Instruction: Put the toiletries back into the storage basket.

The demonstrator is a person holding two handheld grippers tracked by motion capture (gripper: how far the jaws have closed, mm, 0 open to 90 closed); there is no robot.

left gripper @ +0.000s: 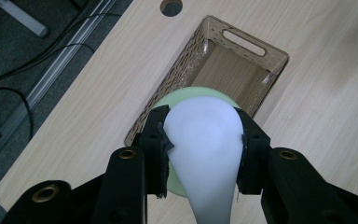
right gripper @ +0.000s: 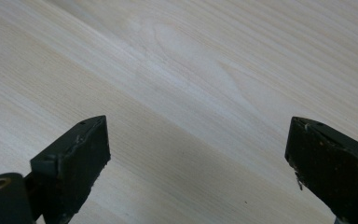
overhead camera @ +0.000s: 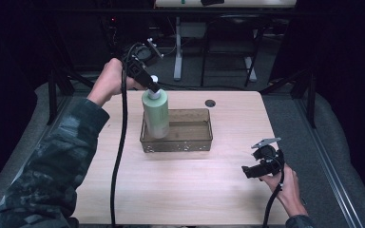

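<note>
While the right tongs (overhead camera: 245,172) gape empty, the left tongs (left gripper: 204,140) clamp the bottle's (overhead camera: 155,114) white cap (left gripper: 205,144).

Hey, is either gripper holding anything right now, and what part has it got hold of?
The left gripper is clamped on the white cap of the green bottle, which stands in the basket. The right gripper is open and holds nothing.

You have nothing to read here: the green bottle (overhead camera: 155,114) and the brown basket (overhead camera: 177,142) carry no legible text.
</note>
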